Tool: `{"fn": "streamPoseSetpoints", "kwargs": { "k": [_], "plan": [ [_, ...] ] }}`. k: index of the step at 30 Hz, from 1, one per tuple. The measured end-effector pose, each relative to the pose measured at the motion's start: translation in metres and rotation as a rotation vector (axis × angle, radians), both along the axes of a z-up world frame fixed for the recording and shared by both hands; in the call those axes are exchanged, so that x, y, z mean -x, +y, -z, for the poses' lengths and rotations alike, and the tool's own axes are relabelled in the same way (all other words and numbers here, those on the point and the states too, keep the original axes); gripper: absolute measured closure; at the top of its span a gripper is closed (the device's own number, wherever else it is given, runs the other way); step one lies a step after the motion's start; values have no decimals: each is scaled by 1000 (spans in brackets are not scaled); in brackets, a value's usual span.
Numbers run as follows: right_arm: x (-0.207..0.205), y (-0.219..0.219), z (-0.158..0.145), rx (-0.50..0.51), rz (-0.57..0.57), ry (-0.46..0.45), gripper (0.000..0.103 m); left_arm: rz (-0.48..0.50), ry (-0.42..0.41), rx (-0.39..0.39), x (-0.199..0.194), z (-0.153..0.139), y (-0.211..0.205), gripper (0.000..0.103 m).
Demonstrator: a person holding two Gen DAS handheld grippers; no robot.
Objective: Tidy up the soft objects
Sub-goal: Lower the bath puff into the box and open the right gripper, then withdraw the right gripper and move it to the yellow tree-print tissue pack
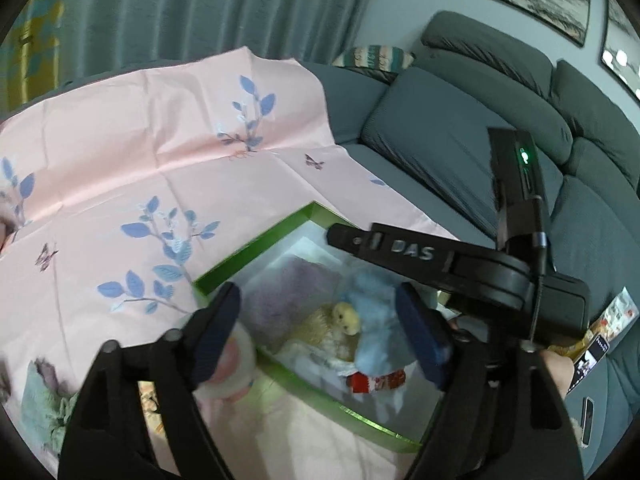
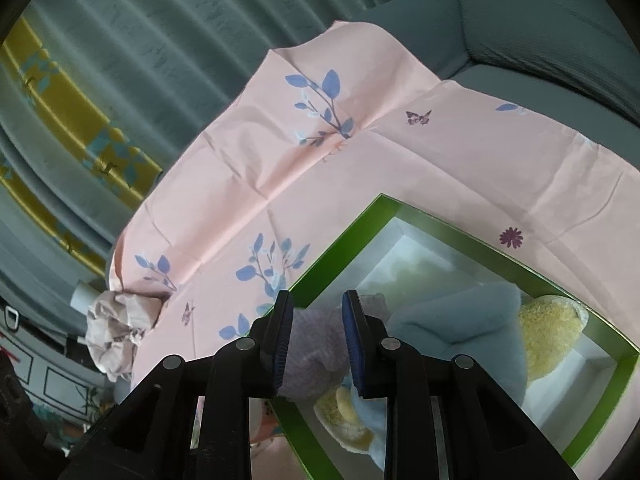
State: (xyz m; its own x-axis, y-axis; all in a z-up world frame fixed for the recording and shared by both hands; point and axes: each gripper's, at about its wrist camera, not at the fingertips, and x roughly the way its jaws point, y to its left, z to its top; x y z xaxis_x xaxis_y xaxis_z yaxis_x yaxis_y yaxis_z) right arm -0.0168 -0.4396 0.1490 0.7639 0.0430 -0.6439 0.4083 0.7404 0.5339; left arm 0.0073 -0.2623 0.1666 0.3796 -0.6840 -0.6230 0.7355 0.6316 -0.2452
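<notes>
A green-rimmed box (image 1: 236,260) (image 2: 340,240) sits on a pink floral cloth (image 1: 140,140). In it lie a purple plush (image 1: 288,292) (image 2: 316,336), a blue plush (image 1: 376,320) (image 2: 460,328) and a yellow plush (image 1: 340,320) (image 2: 552,332). My left gripper (image 1: 318,334) hangs wide open over the box's near side, gripping nothing. A pink-and-white soft toy (image 1: 236,364) lies outside the box beside its left finger. My right gripper (image 2: 318,344) (image 1: 340,238) hovers over the far side with a narrow gap between its pads. The purple plush shows through that gap, lying below.
A grey sofa (image 1: 440,140) runs along the right, with phones (image 1: 592,356) on its seat. A red-and-white item (image 1: 376,382) lies in the box's near corner. A crumpled pale cloth (image 2: 116,332) sits at the pink cloth's left edge. A teal soft thing (image 1: 40,400) lies at lower left.
</notes>
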Motion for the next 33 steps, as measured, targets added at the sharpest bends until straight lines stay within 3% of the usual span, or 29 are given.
{"fn": "streamPoseSetpoints", "kwargs": {
  "k": [3,9,12,15,20,24,33],
  "plan": [
    [5,4,-6,32,7,-8,54,-37,12,15,-1,-5,20,14],
    [13,21,-24,87,-14,-42,37,-109,24,20,4,-8,60,13],
    [17,37,-34,126,-43,-56,30,-157,32,20,7,-7,84,2],
    [22,54,-41,183,-44,-45,19,-184,77,55,13,-2,114,2],
    [31,84,-37,274,-63,7,18,-270,91,23,30,12,157,1],
    [32,106,-36,315,-107,23,18,-352,168,45,41,31,200,2],
    [40,155,-5,273,-261,91,17,-536,212,-17,60,73,268,2]
  ]
}}
